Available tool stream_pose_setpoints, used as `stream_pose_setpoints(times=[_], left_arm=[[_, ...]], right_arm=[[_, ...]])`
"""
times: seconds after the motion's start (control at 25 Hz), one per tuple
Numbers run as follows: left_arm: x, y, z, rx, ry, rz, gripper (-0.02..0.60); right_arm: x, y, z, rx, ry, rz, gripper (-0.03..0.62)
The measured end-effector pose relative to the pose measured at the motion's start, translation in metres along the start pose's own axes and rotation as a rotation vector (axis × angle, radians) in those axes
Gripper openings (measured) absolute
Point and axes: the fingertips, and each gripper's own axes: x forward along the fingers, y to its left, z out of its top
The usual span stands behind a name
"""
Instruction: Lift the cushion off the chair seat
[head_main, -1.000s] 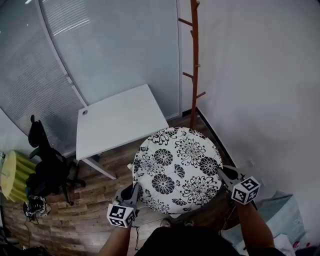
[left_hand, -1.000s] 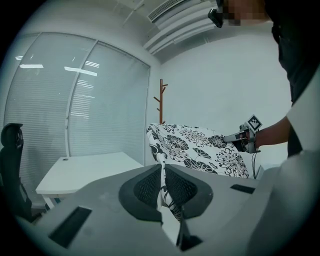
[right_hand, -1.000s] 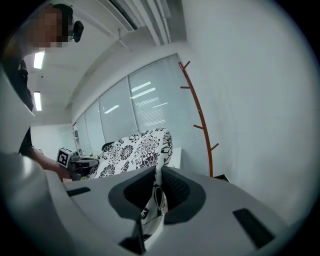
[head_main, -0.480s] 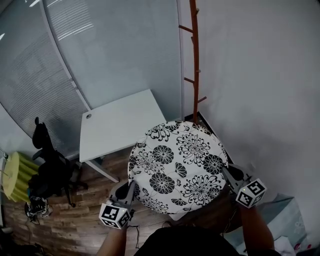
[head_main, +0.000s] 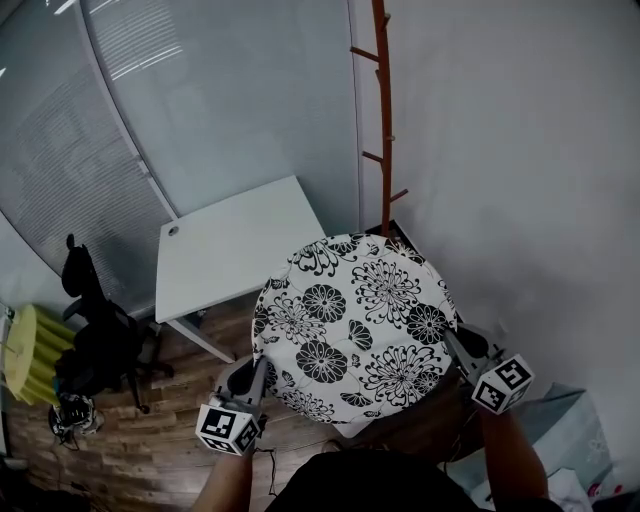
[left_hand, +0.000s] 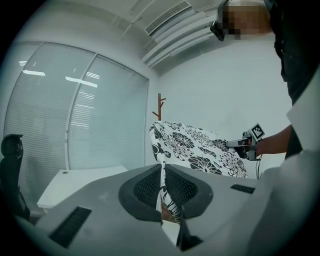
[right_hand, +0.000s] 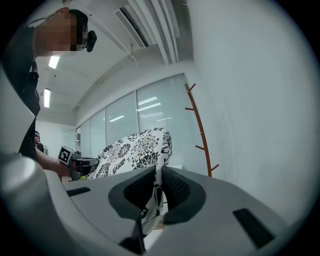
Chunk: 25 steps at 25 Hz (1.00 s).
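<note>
Change: cushion (head_main: 350, 330) higher and nearer head cam vs 1 s ago; L claw (left_hand: 162, 182) & R claw (right_hand: 156, 187) tipped up more.
Meaning: looks lifted clear, held in air over floor (head_main: 180, 440); seat hidden beneath.
L claw: shut tight on cushion edge.
R claw: shut tight on opp. edge.
Writing: none legible; only square markers on cubes (head_main: 228, 428).

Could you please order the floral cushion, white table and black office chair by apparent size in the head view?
1. Round black-and-white floral fabric cushion, though it is held up nearest the camera, which enlarges it.
2. White rectangular table, only slightly smaller in view.
3. Black office chair, clearly smallest.
</note>
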Motion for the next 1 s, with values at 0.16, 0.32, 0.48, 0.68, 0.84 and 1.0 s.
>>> stream_pose_setpoints(times=[0.16,0.32,0.48,0.68,0.84,1.0], left_arm=[[0.003,0.001,-0.008,0.021,-0.005,-0.005,0.015],[0.002,0.000,-0.006,0.033,-0.010,-0.006,0.015],[0.001,-0.001,-0.003,0.028,-0.021,0.000,0.015],[0.000,-0.002,-0.001,0.039,-0.023,0.000,0.015],[-0.001,-0.003,0.001,0.049,-0.023,-0.001,0.015],[-0.001,-0.003,-0.002,0.066,-0.021,-0.004,0.015]], right_arm=[[0.004,-0.005,-0.009,-0.019,-0.001,-0.004,0.038],[0.006,-0.005,-0.012,-0.020,-0.002,-0.013,0.038],[0.005,-0.005,-0.012,-0.016,-0.009,-0.011,0.038],[0.006,-0.006,-0.014,-0.020,-0.010,-0.013,0.038],[0.005,-0.004,-0.013,-0.037,-0.009,-0.014,0.035],[0.005,-0.006,-0.013,-0.034,-0.014,-0.011,0.035]])
